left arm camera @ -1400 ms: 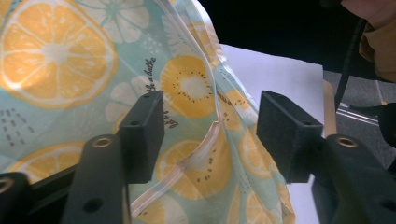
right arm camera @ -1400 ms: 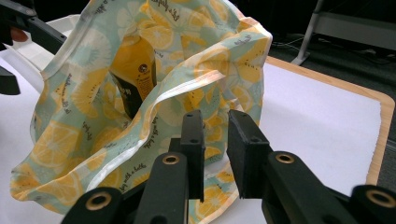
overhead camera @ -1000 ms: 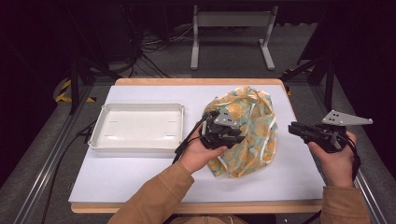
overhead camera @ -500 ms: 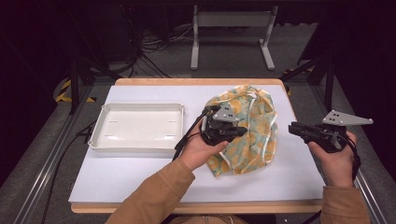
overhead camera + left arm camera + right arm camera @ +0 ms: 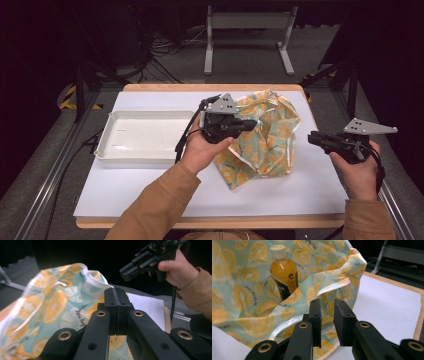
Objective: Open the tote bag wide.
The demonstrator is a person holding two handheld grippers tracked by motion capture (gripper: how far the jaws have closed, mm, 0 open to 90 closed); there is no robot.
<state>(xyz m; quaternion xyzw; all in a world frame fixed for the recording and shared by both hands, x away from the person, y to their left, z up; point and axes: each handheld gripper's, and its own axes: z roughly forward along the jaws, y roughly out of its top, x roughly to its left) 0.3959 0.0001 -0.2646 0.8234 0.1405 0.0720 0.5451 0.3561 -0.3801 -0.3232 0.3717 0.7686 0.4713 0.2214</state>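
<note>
The lemon-print bag (image 5: 265, 135) hangs pinched in the left gripper (image 5: 117, 297); its thin rim may slip. The right gripper (image 5: 328, 312) waits with fingers slightly spread, and the bottle (image 5: 284, 272) inside could topple.

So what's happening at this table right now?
A person works a claw in each hand on a lemon-print bag lying on the white table. The left claw is shut on the bag's fabric and holds it up. The right claw hovers slightly apart in front of the bag's opening, where an orange drink bottle stands inside. A white tray sits beside the bag.
</note>
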